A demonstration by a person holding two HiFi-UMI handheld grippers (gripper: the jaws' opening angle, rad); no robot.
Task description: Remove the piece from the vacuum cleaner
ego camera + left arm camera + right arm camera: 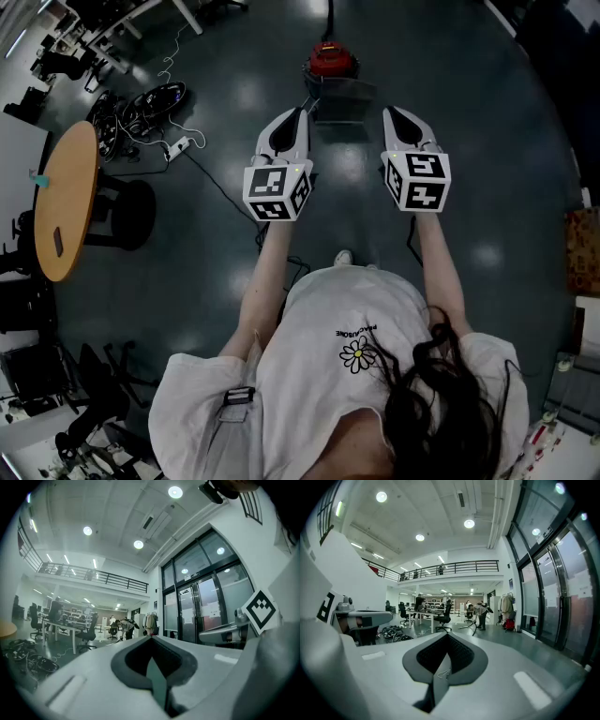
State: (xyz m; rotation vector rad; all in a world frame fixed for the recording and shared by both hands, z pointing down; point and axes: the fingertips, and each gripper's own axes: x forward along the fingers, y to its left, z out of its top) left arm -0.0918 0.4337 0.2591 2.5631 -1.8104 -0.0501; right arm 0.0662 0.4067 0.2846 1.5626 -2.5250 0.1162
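A red vacuum cleaner (329,59) stands on the dark floor ahead of me, with a dark boxy piece (343,99) at its near side. My left gripper (300,112) and right gripper (389,112) are held out side by side above the floor, on either side of that piece and short of touching it. Both are shut with nothing between the jaws. In the left gripper view, the left gripper (152,641) points out at the hall, and the right gripper (446,637) does the same in its own view. Neither gripper view shows the vacuum cleaner.
A round wooden table (70,202) with a black stool (127,211) stands at the left. A heap of cables (141,105) and a white power strip (180,145) lie on the floor beyond it. Glass doors (201,606) are at the right. People (480,613) stand far off by desks.
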